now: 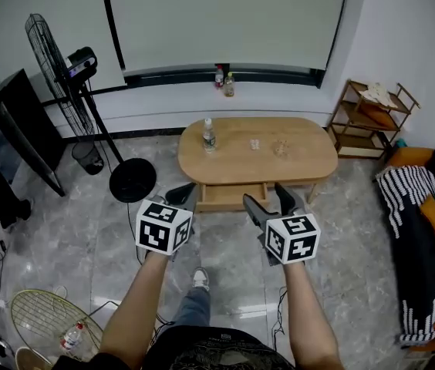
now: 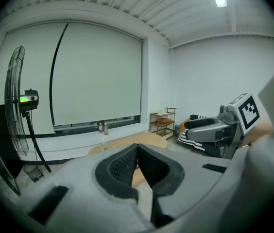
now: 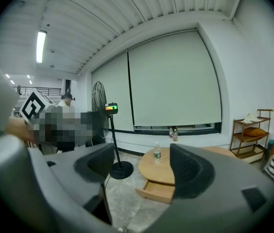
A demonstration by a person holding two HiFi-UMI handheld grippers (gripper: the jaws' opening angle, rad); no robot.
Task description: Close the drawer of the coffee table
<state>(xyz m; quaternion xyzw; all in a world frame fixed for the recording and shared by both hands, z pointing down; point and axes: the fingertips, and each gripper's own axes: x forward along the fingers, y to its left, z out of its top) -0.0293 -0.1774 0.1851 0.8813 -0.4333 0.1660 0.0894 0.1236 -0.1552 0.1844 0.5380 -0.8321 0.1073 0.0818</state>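
Note:
The oval wooden coffee table (image 1: 302, 154) stands ahead of me on the grey tiled floor. Its drawer (image 1: 231, 196) is pulled out toward me under the front edge. In the right gripper view the drawer (image 3: 157, 191) shows between the jaws, some way off. My left gripper (image 1: 187, 194) hangs just in front of the drawer's left end, its pads meeting at the tips with nothing between them (image 2: 137, 148). My right gripper (image 1: 270, 200) hovers before the drawer's right end, its jaws (image 3: 142, 155) spread wide and empty. Neither gripper touches the drawer.
A water bottle (image 1: 209, 135) and small items stand on the tabletop. A pedestal fan (image 1: 54, 56) with a round base (image 1: 133, 180) is at the left. A wooden shelf (image 1: 371, 119) and a sofa with a striped blanket (image 1: 418, 230) are at the right. A wire basket (image 1: 46, 321) lies near my left foot.

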